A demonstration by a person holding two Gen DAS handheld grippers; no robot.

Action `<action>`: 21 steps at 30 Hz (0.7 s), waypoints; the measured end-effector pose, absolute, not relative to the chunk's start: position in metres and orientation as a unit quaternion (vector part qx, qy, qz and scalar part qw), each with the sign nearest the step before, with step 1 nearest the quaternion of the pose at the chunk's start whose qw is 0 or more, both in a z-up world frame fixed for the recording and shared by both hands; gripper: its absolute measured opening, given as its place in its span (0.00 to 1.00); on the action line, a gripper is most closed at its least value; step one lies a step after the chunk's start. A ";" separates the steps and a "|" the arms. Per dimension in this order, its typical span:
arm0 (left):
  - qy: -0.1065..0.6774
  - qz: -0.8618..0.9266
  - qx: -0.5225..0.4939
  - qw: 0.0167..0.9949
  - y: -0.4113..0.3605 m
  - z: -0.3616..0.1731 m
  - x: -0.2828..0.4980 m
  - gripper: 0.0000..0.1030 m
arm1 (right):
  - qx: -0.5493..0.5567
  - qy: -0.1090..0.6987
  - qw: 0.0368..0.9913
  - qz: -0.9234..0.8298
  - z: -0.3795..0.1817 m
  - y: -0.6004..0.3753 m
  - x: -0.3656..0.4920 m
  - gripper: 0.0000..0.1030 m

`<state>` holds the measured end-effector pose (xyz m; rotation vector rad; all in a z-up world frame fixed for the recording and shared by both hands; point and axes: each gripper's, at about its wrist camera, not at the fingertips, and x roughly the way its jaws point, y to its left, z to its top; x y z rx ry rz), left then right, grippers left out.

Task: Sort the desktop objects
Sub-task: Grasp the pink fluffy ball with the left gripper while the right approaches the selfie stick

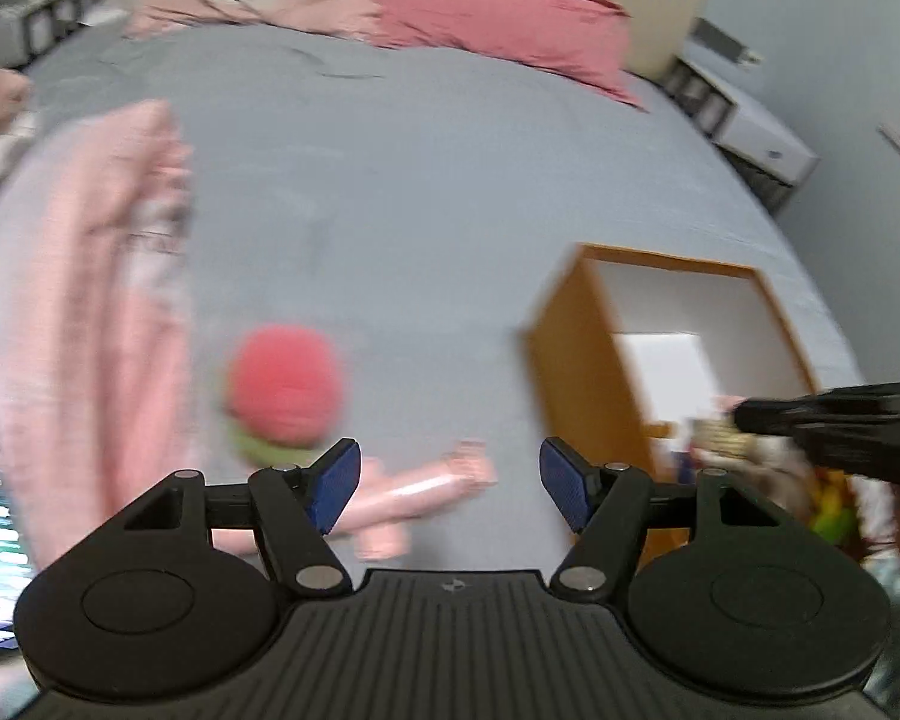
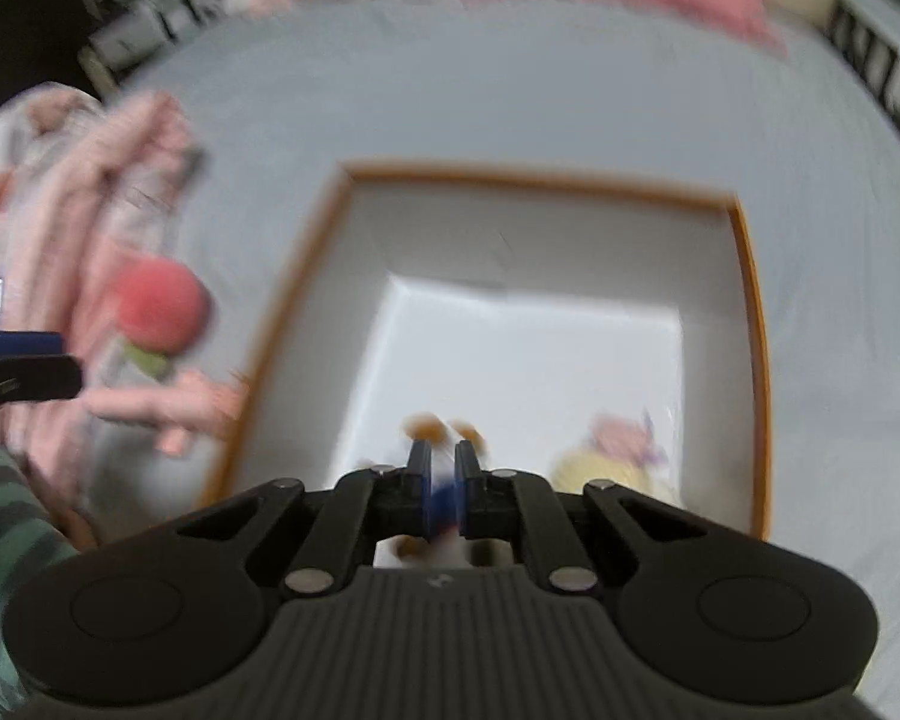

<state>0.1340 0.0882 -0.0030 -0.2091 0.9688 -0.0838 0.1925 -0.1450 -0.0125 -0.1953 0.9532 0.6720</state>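
Note:
An open box [image 2: 750,312] with orange-brown outside and white inside stands on the grey bed sheet; it also shows in the left wrist view [image 1: 564,348]. My right gripper [image 2: 443,468] is over the box, shut on a small white and brown toy [image 2: 444,429], blurred. A yellow and pink plush [image 2: 612,456] lies in the box. My left gripper [image 1: 450,480] is open and empty above a pink toy [image 1: 414,495] on the sheet. A red and green plush [image 1: 282,399] lies to its left, also in the right wrist view [image 2: 159,306].
A pink blanket [image 1: 102,276] lies crumpled at the left of the bed. Pink pillows [image 1: 498,18] sit at the headboard. A white cabinet [image 1: 750,126] stands beside the bed at right. The grey sheet [image 1: 420,180] stretches ahead.

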 end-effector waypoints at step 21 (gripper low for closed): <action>0.495 -0.067 -0.009 0.866 0.120 -0.088 0.221 0.76 | -0.168 0.496 0.766 0.372 -0.056 0.030 0.195 0.28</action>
